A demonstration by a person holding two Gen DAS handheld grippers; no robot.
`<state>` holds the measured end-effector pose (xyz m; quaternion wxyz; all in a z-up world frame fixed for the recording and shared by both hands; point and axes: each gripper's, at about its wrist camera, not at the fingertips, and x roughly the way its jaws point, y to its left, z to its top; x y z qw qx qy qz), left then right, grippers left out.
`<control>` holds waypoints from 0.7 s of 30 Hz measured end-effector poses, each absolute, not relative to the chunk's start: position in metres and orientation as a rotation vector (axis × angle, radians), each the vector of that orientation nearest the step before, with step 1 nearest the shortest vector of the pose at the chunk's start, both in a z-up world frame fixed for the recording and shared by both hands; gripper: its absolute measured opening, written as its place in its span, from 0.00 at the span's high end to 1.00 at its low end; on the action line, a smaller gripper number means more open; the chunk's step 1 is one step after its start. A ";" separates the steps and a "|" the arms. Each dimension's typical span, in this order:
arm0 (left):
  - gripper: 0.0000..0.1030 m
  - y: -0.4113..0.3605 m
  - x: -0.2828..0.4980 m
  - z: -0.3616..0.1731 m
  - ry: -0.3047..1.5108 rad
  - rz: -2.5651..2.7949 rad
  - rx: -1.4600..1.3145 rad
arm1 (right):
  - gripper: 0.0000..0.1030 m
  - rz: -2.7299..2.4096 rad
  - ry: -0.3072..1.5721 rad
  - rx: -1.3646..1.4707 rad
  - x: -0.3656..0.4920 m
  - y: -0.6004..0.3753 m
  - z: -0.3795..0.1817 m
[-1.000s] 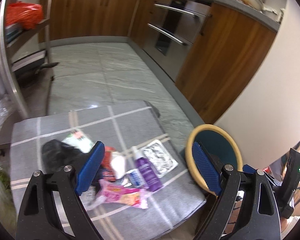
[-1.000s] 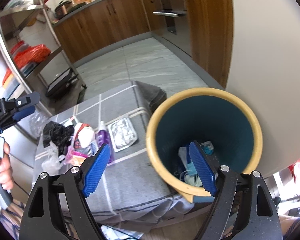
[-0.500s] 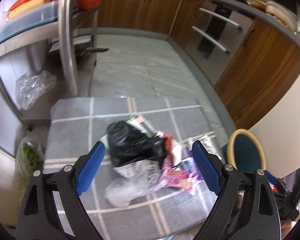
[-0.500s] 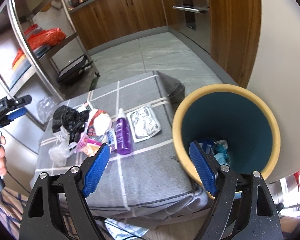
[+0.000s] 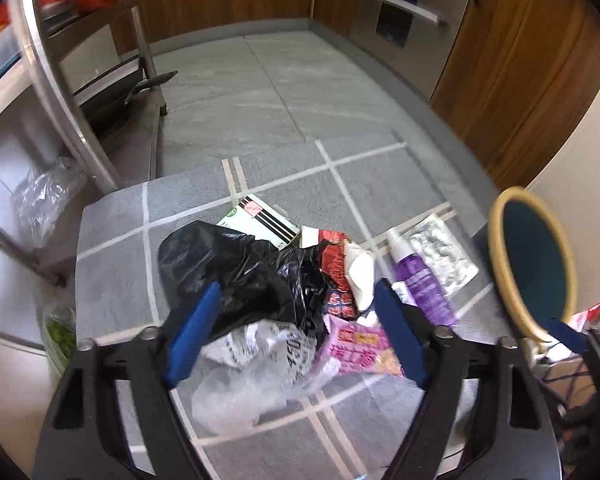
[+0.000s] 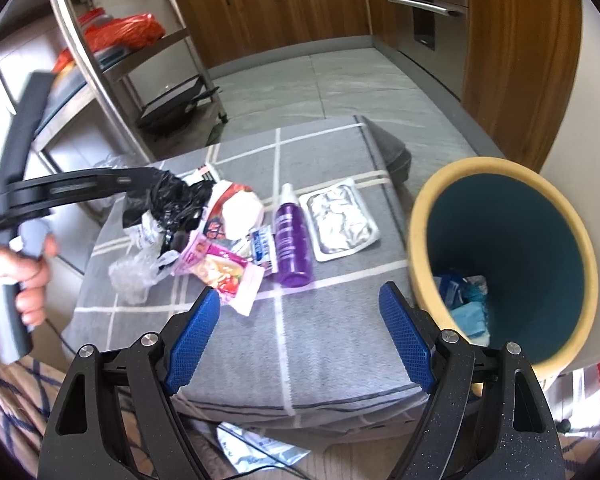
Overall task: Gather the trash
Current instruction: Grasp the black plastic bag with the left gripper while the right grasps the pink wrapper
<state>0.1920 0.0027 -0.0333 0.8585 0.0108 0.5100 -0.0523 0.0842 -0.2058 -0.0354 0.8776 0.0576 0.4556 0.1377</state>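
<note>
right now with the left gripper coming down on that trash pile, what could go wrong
The left gripper, jaws just been closing, straddles the black bag and clear plastic; it may snag both, or drag the pink wrapper along. Loose film could slip before reaching the bin.

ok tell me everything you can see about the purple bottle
The purple bottle is a slim, translucent purple plastic one with a white cap and a printed label. It lies flat on its side on the grey checked cushion, cap pointing toward the far edge. A silver foil packet lies close on one side; a small blue-and-white sachet rests against the other, at the edge of the trash pile. Neither gripper touches it. How full it is cannot be told.
</note>
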 end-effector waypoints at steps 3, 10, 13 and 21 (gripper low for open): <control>0.63 -0.002 0.203 -0.047 1.115 -0.105 0.054 | 0.20 0.312 0.957 0.106 0.086 -0.198 -0.039; 0.92 0.020 0.203 -0.037 1.090 -0.071 -0.018 | 0.20 0.404 0.970 0.021 0.099 -0.163 -0.051; 0.93 0.033 0.200 -0.025 1.054 -0.047 -0.062 | 0.20 0.429 0.970 -0.071 0.102 -0.144 -0.059; 0.94 0.054 0.193 0.013 0.935 -0.024 -0.187 | 0.32 0.439 0.968 -0.248 0.101 -0.111 -0.084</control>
